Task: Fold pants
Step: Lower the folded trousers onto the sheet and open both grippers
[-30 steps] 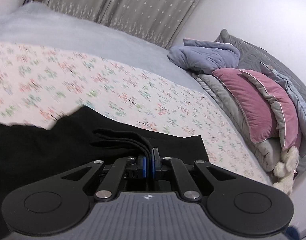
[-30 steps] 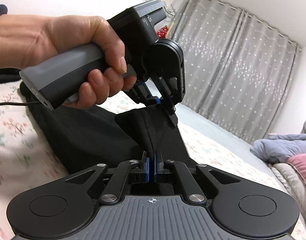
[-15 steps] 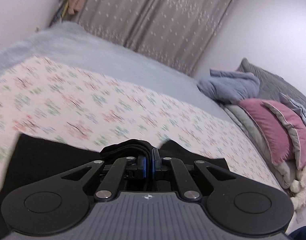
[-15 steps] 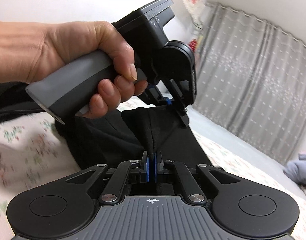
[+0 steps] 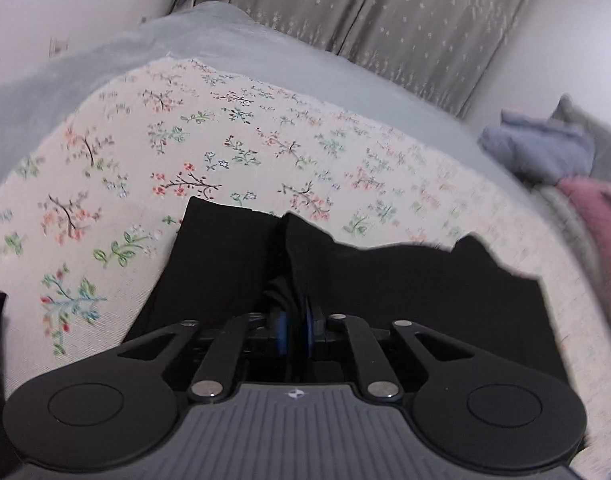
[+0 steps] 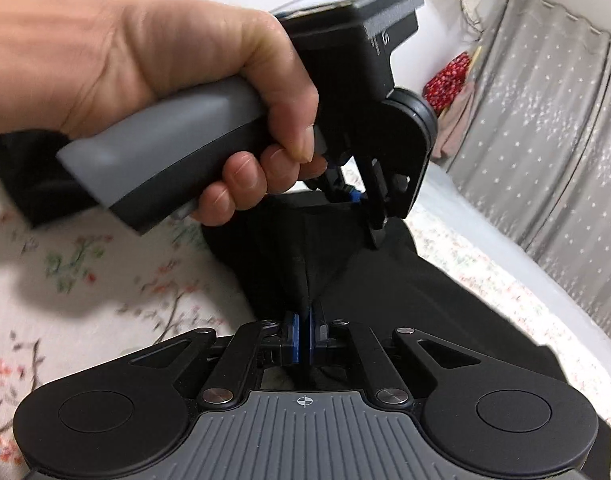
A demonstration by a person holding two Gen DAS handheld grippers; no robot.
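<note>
Black pants (image 5: 405, 292) lie partly folded on the floral bedsheet (image 5: 185, 152). My left gripper (image 5: 295, 320) points down at them with a raised ridge of black fabric between its blue pads; its jaws are opening and the fold still stands between them. In the right wrist view a hand (image 6: 165, 92) holds that left gripper (image 6: 361, 216) just above the pants (image 6: 425, 300). My right gripper (image 6: 304, 332) is shut on a pinched fold of the same black fabric, close in front of the left one.
Beyond the sheet lies a grey blanket (image 5: 345, 76), with grey curtains (image 5: 405, 12) behind it. At the right edge are a pink pillow (image 5: 597, 216) and a bluish bundled garment (image 5: 541, 148). Red patterned cloth (image 6: 445, 80) hangs by the curtain.
Both grippers carried the pants' edge across the bed and sank toward the sheet. The left view tilted further down, and its pads now stand slightly further apart.
</note>
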